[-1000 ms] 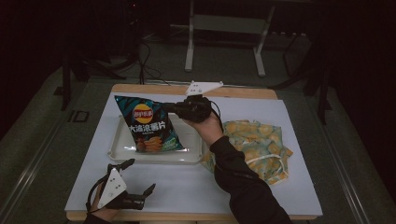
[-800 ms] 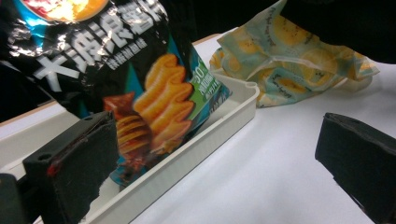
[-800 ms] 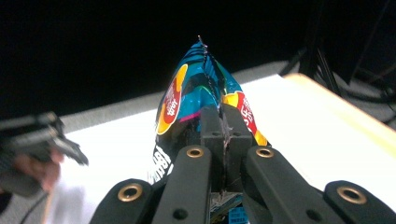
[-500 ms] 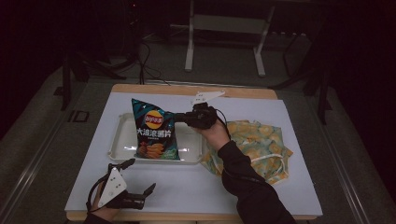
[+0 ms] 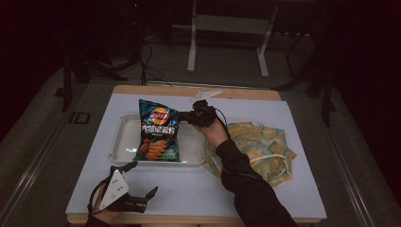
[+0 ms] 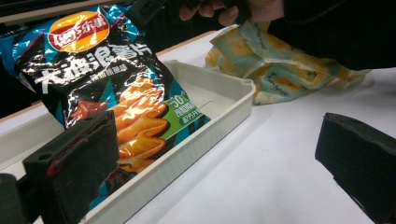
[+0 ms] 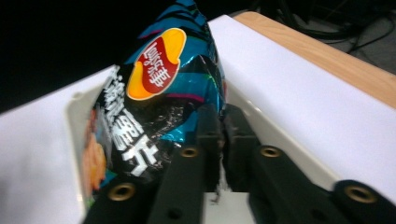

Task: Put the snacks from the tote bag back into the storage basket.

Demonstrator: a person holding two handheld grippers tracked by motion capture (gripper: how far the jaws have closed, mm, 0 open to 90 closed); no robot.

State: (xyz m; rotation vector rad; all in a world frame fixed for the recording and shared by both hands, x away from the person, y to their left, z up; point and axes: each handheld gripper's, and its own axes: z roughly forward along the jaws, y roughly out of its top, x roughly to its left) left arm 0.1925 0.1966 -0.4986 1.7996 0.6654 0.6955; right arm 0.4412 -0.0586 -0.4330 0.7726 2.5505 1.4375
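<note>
While a white sheet covers the wooden table [image 5: 246, 92] from edge to edge, I work at its near side with a gripper in each hand. On the sheet, at about 3 o'clock from the centre, lies a crumpled yellow-and-teal patterned bag [image 5: 262, 144], with my right forearm crossing its left edge. At about 10 o'clock from the centre sits a shallow white tray [image 5: 122, 142], its long side running across the table. Standing in that tray, lower end on the tray floor and top tipped toward 12 o'clock, is a black-and-teal chip bag [image 5: 157, 137] with a red-and-yellow logo. My right gripper [image 5: 185, 116] reaches in from 3 o'clock of the bag and pinches its upper right edge; in the right gripper view [image 7: 223, 135] the two black jaws meet on the crinkled foil, with the tray wall just beyond. My left gripper [image 5: 142, 178] rests on the sheet at 7 o'clock, near the table's front edge and apart from the tray, jaws spread wide and holding nothing; the left gripper view [image 6: 210, 168] shows bare sheet between them, tray and chip bag just ahead.
</note>
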